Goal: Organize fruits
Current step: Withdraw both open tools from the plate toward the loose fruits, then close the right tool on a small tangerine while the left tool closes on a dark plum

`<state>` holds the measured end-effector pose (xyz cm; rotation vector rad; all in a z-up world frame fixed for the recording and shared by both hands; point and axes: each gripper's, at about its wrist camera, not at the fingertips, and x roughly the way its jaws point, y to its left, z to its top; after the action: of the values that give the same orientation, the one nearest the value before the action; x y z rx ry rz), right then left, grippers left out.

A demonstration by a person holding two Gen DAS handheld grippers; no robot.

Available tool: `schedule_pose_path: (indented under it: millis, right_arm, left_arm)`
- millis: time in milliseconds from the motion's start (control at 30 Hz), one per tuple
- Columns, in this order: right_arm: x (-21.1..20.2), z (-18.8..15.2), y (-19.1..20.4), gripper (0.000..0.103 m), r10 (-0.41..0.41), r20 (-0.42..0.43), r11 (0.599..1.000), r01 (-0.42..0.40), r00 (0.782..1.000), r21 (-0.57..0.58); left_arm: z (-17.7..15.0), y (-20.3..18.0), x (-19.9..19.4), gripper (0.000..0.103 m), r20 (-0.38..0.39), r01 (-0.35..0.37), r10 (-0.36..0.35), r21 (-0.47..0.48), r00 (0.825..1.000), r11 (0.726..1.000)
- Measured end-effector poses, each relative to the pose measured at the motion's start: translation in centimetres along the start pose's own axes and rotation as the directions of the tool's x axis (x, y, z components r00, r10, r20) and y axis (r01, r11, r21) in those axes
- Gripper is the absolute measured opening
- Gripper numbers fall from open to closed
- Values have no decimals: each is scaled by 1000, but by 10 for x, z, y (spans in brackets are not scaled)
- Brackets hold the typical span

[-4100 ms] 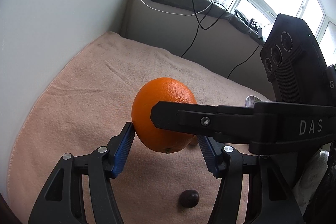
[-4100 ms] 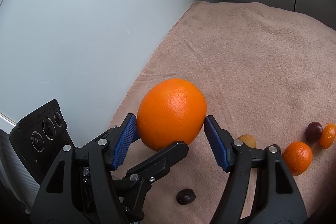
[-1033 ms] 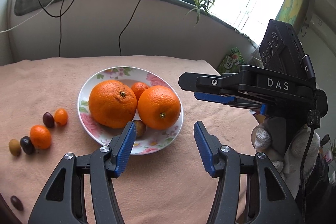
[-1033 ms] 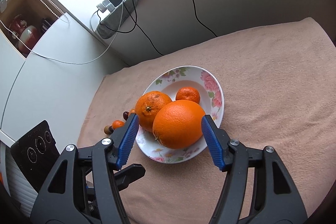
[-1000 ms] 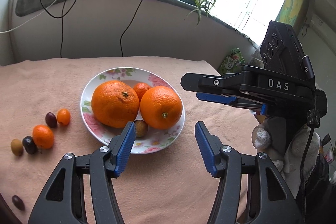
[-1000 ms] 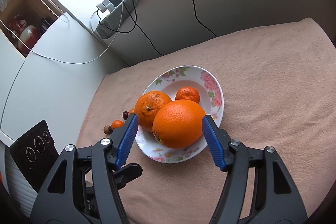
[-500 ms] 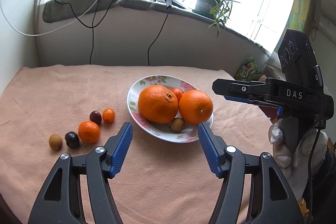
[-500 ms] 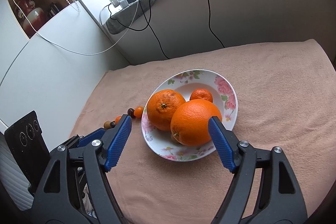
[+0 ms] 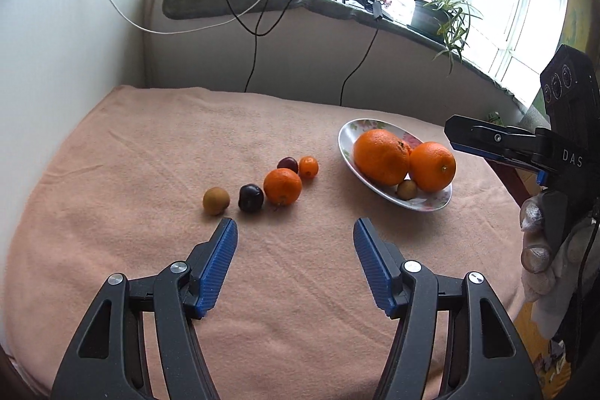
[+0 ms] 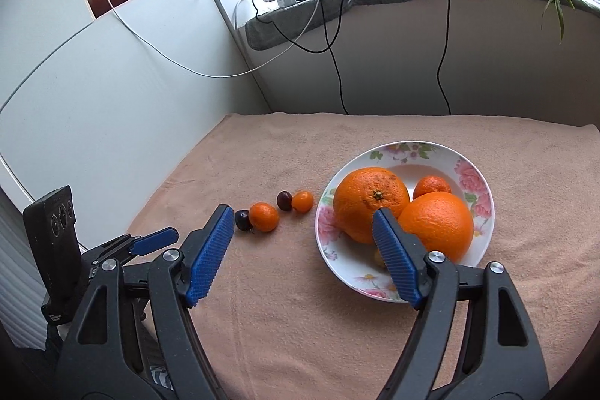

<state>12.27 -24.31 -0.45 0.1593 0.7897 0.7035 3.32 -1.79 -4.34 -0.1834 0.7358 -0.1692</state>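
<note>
In the right wrist view the right tool's blue ribbed pad (image 10: 393, 253) covers most of the small tan fruit (image 10: 378, 256) in the floral white plate (image 10: 474, 175). The small orange mandarin (image 10: 431, 185) sits half hidden behind two big oranges. At the frame's left, the left tool (image 10: 157, 237) is partly cut off.

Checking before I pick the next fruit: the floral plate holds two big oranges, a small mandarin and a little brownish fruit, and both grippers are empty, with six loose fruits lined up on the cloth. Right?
Not quite: five loose fruits lie on the cloth, not six, as the left wrist view shows. The plate contents are as you say, and the left gripper and right gripper are empty.
</note>
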Motion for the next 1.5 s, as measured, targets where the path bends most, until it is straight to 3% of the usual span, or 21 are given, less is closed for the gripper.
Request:
schedule_pose_path:
  millis: [267, 700, 767, 967, 1067, 1500]
  right_arm:
    - [33, -7, 27, 79, 36, -86, 999, -39, 996, -31]
    - [84, -14, 57, 78, 28, -169, 995, -43, 985, -86]
    - [92, -15, 60, 68, 24, -183, 994, -42, 983, -98]
    - [117, -16, 64, 56, -19, -218, 991, -10, 976, -130]
    - [128, -16, 65, 54, -42, -230, 989, 7, 972, -150]
    - [157, -12, 66, 44, -102, -243, 977, 52, 965, -205]
  left_arm:
    - [-22, 25, -10, 64, -16, -52, 52, -38, 999, 998]
    - [-40, 52, -1, 59, -65, -62, 55, -102, 996, 993]
    - [-41, 54, 1, 56, -69, -64, 56, -105, 996, 992]
    - [-43, 59, 5, 53, -80, -62, 54, -109, 995, 992]
    - [-44, 59, 7, 44, -90, -62, 52, -111, 995, 992]
    - [-46, 64, 11, 42, -103, -69, 59, -99, 993, 993]
